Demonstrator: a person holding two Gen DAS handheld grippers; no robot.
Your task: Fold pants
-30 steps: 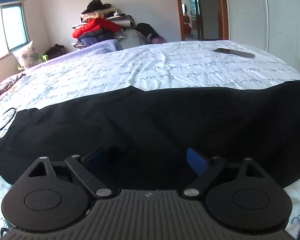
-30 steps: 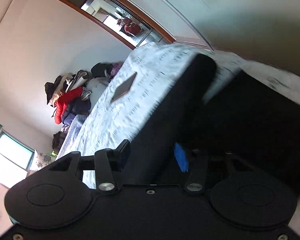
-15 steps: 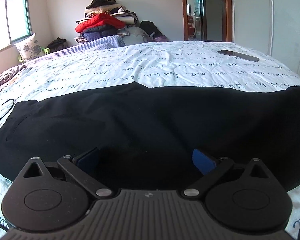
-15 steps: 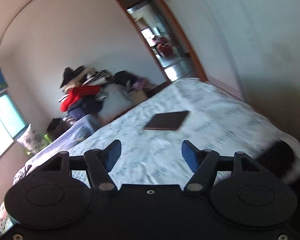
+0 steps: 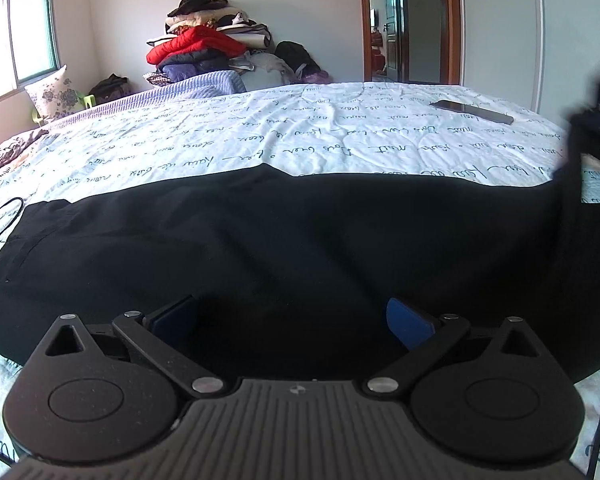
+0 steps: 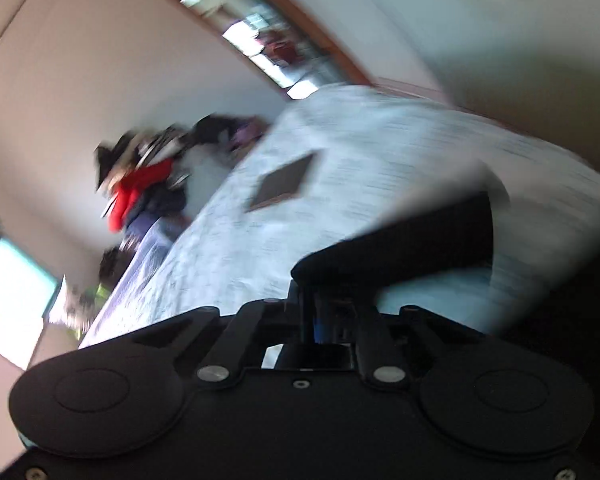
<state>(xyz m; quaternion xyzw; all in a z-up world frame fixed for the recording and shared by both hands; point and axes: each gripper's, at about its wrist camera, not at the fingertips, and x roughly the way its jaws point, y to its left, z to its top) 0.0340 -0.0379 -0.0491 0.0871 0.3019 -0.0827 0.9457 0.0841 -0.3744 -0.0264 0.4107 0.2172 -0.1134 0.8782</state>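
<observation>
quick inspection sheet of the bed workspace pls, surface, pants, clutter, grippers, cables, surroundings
surface: bed sheet, white with script print, wrinkled
job's things: black pants spread across the near side, right end lifted
clutter: flat dark slab on the far right of the bed
grippers: left gripper open over the pants; right gripper just closed, pinching black fabric
cables: black cable at left edge
surroundings: clothes pile, window, open doorway

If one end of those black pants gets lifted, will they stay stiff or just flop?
Probably flop: the black pants lie limp on the bed, and the end pinched by the right gripper droops. They look light. The rest would likely drag along.
</observation>
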